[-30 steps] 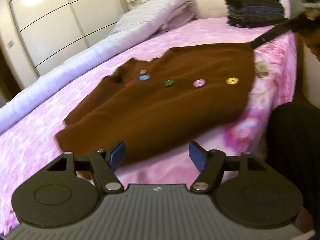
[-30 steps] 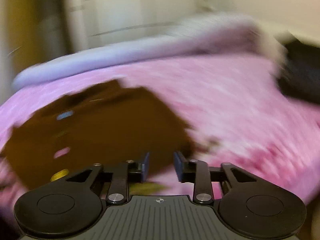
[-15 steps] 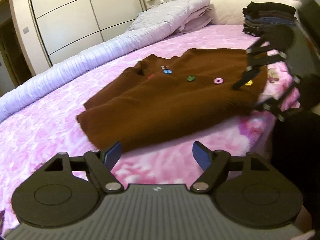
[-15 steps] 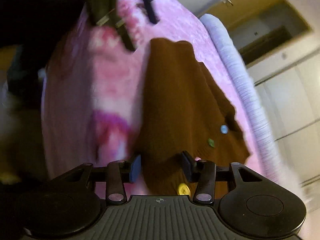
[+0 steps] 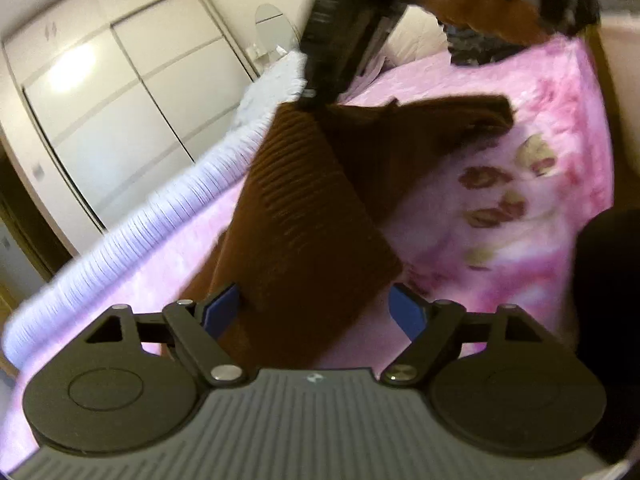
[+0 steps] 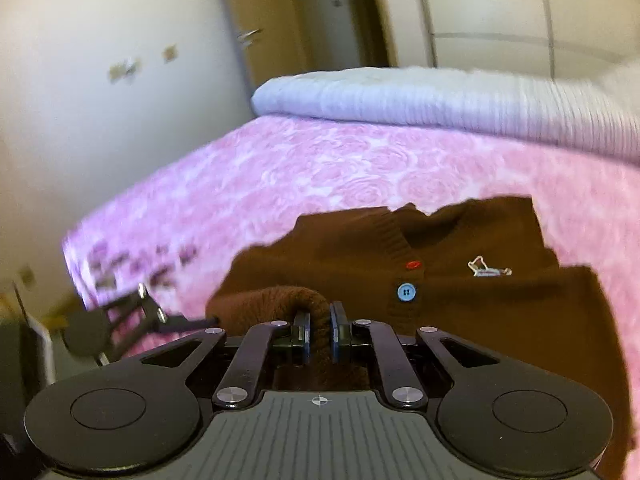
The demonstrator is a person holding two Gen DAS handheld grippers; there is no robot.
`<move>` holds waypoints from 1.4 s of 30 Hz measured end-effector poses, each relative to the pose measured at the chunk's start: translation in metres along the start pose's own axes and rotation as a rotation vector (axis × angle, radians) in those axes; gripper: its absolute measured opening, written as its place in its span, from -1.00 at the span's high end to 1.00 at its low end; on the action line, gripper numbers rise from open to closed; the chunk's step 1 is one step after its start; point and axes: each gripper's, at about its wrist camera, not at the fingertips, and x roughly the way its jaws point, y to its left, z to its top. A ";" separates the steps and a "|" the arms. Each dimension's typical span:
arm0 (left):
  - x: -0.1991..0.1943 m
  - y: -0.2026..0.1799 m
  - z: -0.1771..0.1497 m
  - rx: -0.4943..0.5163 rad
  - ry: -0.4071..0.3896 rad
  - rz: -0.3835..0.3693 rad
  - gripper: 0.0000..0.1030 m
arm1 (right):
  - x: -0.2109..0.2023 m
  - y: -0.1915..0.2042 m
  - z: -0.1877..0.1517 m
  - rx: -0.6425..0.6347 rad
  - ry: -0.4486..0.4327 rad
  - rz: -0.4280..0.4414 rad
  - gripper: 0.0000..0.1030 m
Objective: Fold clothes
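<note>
Right gripper (image 6: 319, 334) was clamped on the brown cardigan's (image 6: 460, 300) ribbed hem, lifted off the pink bedspread (image 6: 280, 168) near its side edge. Left gripper (image 5: 316, 312) gaped wide, straddling the hanging fabric, holding nothing. Likely mid-fold; next needs the hem carried toward the collar.

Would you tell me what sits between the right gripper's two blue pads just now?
In the right wrist view, the right gripper is shut on a bunched fold of the brown cardigan; nothing else lies between its pads.

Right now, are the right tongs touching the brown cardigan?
Touching. The right wrist view shows the right tongs shut on a fold of the brown cardigan.
</note>
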 end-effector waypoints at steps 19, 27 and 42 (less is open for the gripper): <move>-0.015 0.074 0.007 -0.010 -0.048 -0.063 0.81 | -0.016 -0.018 0.011 0.051 0.034 0.044 0.83; -0.105 0.115 -0.047 -0.090 0.006 -0.240 0.91 | -0.019 0.058 -0.066 -0.174 0.182 0.035 0.83; -0.032 0.190 -0.075 -0.451 0.196 -0.117 0.20 | -0.074 -0.025 -0.062 0.018 0.015 -0.137 0.11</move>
